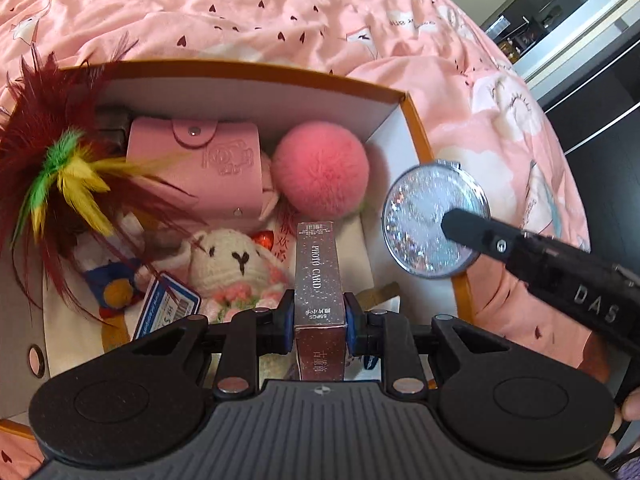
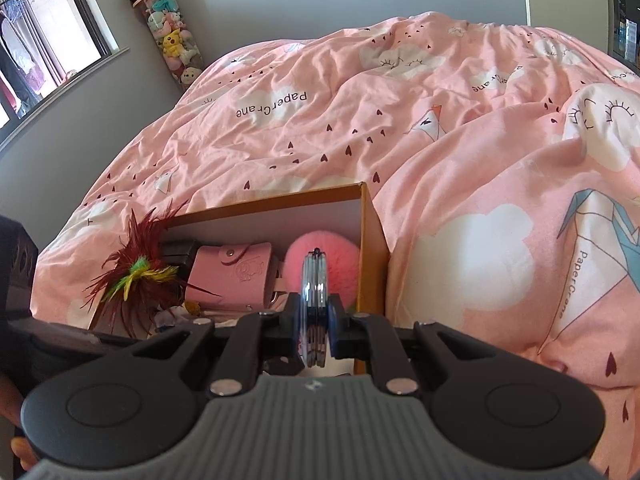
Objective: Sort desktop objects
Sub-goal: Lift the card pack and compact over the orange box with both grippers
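Observation:
My left gripper [image 1: 318,326] is shut on a silver photo card box [image 1: 318,272] and holds it upright over the open orange-rimmed box [image 1: 416,120]. My right gripper [image 2: 316,322] is shut on a round glitter compact mirror [image 2: 315,300], seen edge-on. In the left wrist view the mirror [image 1: 424,216] hangs over the box's right rim, pinched by the right gripper's finger [image 1: 472,232]. Inside the box lie a pink card wallet [image 1: 200,160], a pink pompom [image 1: 320,172], a knitted bunny [image 1: 232,260] and a feather toy [image 1: 60,168].
The box sits on a bed with a rumpled pink duvet [image 2: 440,120]. A tube of plush toys [image 2: 168,28] stands in the far corner by a window [image 2: 40,32]. Dark furniture [image 1: 580,40] is off the bed's right side.

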A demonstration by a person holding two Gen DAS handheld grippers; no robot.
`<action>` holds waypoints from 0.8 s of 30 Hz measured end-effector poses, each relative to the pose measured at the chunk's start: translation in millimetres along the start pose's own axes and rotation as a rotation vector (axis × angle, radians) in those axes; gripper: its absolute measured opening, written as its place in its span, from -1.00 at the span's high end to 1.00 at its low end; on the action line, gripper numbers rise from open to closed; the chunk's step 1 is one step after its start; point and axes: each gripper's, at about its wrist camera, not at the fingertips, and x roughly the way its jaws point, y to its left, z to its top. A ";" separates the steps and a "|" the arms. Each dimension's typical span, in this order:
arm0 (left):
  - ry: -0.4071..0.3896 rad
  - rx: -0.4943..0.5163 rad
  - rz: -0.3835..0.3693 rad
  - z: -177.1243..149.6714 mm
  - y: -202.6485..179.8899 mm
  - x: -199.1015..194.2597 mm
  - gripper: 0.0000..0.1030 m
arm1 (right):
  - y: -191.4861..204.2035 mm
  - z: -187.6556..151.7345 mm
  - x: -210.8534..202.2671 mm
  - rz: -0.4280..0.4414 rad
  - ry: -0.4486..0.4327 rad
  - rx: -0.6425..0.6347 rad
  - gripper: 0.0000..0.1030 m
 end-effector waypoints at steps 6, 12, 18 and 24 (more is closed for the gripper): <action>-0.022 0.023 0.036 -6.1 -10.0 9.1 0.48 | 1.2 -1.5 9.0 0.007 0.019 -0.001 0.73; -0.039 0.032 0.062 -7.9 -15.5 19.0 0.49 | -1.0 -3.8 11.3 0.004 0.027 0.007 0.73; -0.033 -0.022 0.067 -7.1 -18.6 27.1 0.47 | -2.3 -6.0 12.0 0.005 0.033 0.015 0.73; 0.034 -0.082 -0.020 1.8 1.1 18.3 0.40 | -7.0 -6.9 10.7 -0.001 0.037 0.015 0.73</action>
